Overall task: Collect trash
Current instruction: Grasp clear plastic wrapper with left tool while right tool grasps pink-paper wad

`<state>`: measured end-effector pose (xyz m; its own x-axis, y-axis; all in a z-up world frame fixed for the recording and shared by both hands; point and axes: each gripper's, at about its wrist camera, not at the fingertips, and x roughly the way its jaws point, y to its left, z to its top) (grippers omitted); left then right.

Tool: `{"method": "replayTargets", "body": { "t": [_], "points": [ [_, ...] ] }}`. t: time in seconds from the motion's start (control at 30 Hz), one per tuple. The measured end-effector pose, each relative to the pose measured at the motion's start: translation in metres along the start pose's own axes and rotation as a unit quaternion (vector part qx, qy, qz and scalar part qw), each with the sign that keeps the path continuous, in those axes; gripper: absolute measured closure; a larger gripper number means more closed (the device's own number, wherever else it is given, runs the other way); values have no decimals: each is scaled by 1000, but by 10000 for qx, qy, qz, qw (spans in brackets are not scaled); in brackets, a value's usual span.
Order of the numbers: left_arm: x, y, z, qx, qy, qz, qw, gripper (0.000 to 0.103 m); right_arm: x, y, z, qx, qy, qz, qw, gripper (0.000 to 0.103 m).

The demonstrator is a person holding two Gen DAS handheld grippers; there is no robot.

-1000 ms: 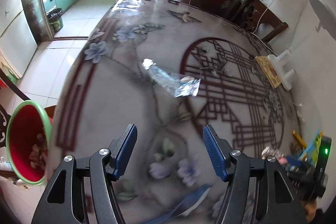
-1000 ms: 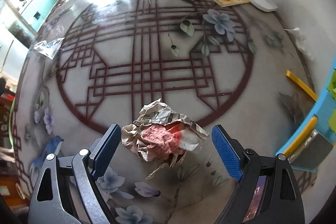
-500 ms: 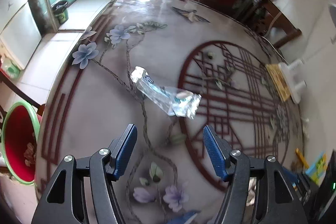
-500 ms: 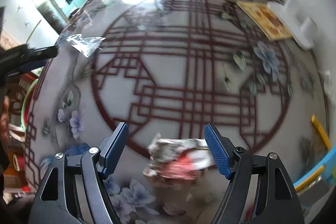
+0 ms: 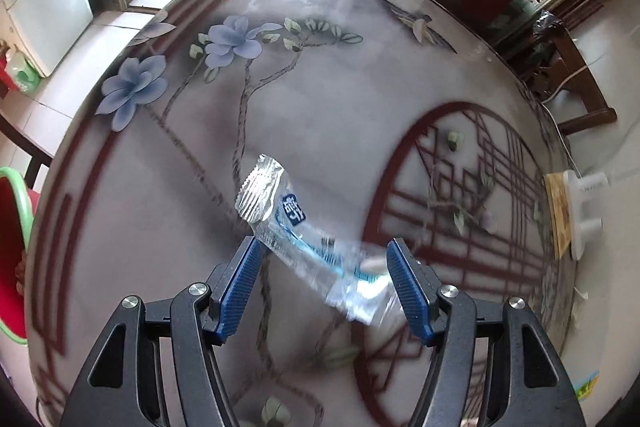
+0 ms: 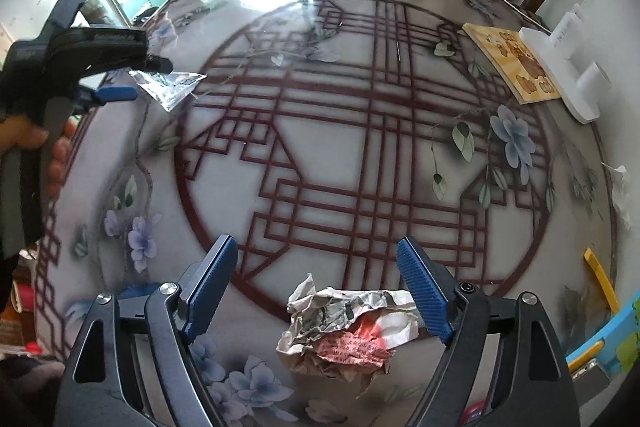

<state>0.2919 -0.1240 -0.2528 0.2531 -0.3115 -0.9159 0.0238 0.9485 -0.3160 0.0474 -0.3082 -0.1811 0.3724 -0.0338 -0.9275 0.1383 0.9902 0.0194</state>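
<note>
The clear wrapper (image 5: 312, 247) lies between the parted jaws of the left gripper (image 5: 322, 281), its long axis slanting across the gap, unclamped. The right gripper (image 6: 318, 293) has just been widening its jaws; the crumpled paper (image 6: 346, 331) sits between them, nearer the right-hand pad, ungripped.

I see a painted table (image 6: 320, 155); a crumpled paper wad (image 6: 344, 331) near its red lattice circle (image 6: 360, 147), clear wrapper (image 5: 308, 243) left of it.

I see the clear wrapper (image 5: 316, 247) smeared by motion at its near end, its printed label unreadable. The red bin (image 5: 10, 251) is cut off by the left edge. The crumpled paper (image 6: 344, 331) shows illegible print.
</note>
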Motion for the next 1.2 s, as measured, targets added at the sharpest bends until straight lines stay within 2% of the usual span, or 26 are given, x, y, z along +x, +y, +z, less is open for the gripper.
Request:
{"method": "replayTargets", "body": {
  "t": [0.27,0.37,0.57,0.63,0.67,0.7,0.73,0.83,0.97,1.03,1.07,1.1,1.13,1.2],
  "points": [
    [22,-8,17,263,-128,173,9994,40,0,7,3,-117,-16,-148,9998,21],
    [24,-13,16,576,-98,207,9981,68,-1,8,4,-140,-28,-225,9996,21],
    [15,-12,6,715,-62,45,9974,69,-5,9,4,-139,-123,-127,9997,21],
    [6,-10,2,664,-90,-34,9977,67,-9,8,2,-88,-183,-97,9997,21],
    [2,-9,0,611,-92,-69,9981,57,-11,6,1,-48,-218,-90,9997,21],
    [-2,-6,-2,567,-103,-53,9983,41,-12,4,0,-1,-235,-78,9997,21],
    [-4,-5,-3,536,-129,-6,9985,36,-12,3,-1,33,-238,-79,9997,21],
    [-4,-6,-7,561,-153,53,9983,35,-15,-4,-5,188,-231,-107,9995,20],
    [3,-15,-18,858,-29,130,9962,35,-23,-11,-12,346,-292,-199,9988,20],
    [6,-19,-25,965,2,117,9953,41,-26,-17,-16,475,-269,-292,9981,20],
    [7,-22,-28,1073,15,117,9942,62,-29,-21,-19,569,-265,-310,9976,20],
    [9,-25,-30,1185,64,134,9928,74,-31,-24,-22,641,-271,-297,9971,20],
    [10,-27,-31,1266,85,145,9918,74,-33,-27,-26,736,-273,-282,9965,20],
    [7,-28,-34,1344,52,130,9908,84,-38,-35,-36,972,-261,-220,9947,17]
  ]
}}
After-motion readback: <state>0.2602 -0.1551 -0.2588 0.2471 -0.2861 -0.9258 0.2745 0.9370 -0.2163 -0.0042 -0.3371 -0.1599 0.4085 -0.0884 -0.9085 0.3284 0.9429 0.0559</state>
